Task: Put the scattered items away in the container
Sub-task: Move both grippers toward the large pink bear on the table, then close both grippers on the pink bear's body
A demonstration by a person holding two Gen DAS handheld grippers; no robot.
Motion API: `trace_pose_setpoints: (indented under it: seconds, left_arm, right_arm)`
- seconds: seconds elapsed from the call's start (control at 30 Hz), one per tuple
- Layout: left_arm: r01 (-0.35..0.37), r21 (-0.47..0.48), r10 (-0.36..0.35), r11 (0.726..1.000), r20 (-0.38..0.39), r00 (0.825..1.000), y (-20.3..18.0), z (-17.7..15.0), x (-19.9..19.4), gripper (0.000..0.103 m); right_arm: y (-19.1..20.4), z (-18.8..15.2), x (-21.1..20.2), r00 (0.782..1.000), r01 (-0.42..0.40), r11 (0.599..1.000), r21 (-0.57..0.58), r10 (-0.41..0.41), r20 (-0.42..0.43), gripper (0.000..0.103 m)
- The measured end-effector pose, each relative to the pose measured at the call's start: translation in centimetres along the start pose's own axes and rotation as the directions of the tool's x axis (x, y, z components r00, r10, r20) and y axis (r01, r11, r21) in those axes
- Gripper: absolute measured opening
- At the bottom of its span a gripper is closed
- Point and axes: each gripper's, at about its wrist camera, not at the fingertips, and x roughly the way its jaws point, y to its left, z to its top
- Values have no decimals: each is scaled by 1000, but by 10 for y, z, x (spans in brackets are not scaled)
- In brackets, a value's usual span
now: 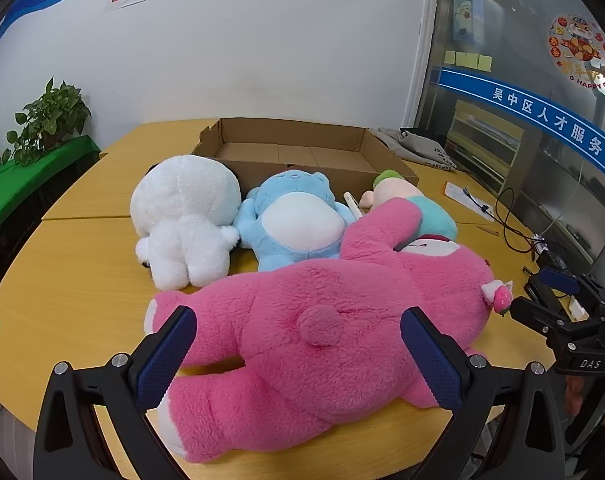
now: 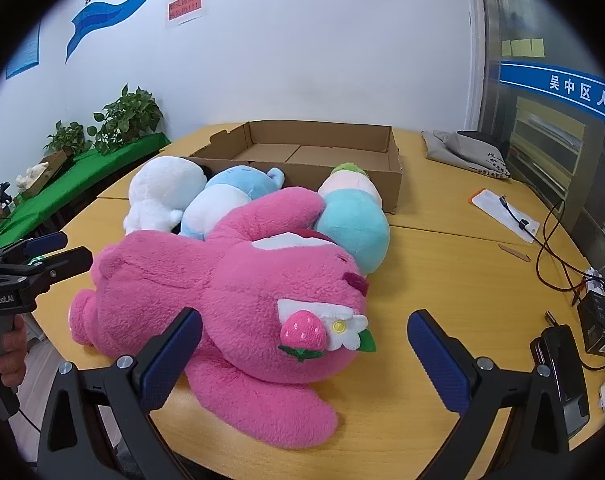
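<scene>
A big pink plush bear [image 1: 322, 320] lies face down on the wooden table [image 1: 82, 272], also in the right wrist view [image 2: 230, 288]. Behind it lie a white plush [image 1: 186, 216], a blue plush [image 1: 298, 220] and a teal-and-cream plush [image 1: 430, 216]. An open cardboard box [image 1: 294, 152] stands behind them, nothing in it. My left gripper [image 1: 298, 352] is open, its fingers astride the bear's rump. My right gripper [image 2: 304, 356] is open around the bear's head by its strawberry ear [image 2: 304, 334]. A white pen-like item [image 1: 352, 204] lies between the blue plush and the bear.
Right of the toys lie a grey bag [image 2: 466, 152], a white packet with a cable [image 2: 502, 210], black cables [image 2: 554, 248], a power strip and a small black box [image 2: 600, 320]. Potted plants [image 2: 126, 116] stand on a green-covered bench at left.
</scene>
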Motion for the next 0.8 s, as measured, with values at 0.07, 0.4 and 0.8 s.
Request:
trace_pose_setpoints:
  seconds: [0.07, 0.4, 0.8]
  left_arm:
    - [5, -9, -5, 1000, -8, 1000, 2, -1, 3, 103]
    - [89, -84, -95, 992, -68, 993, 16, -8, 22, 103]
    - [190, -210, -218, 959, -116, 969, 36, -19, 48, 103]
  right_arm:
    - [0, 0, 4, 1000, 0, 1000, 4, 0, -6, 103]
    - [-7, 0, 17, 997, -64, 997, 39, 65, -31, 103]
    - [-11, 1, 35, 976, -208, 978, 29, 209, -54, 103]
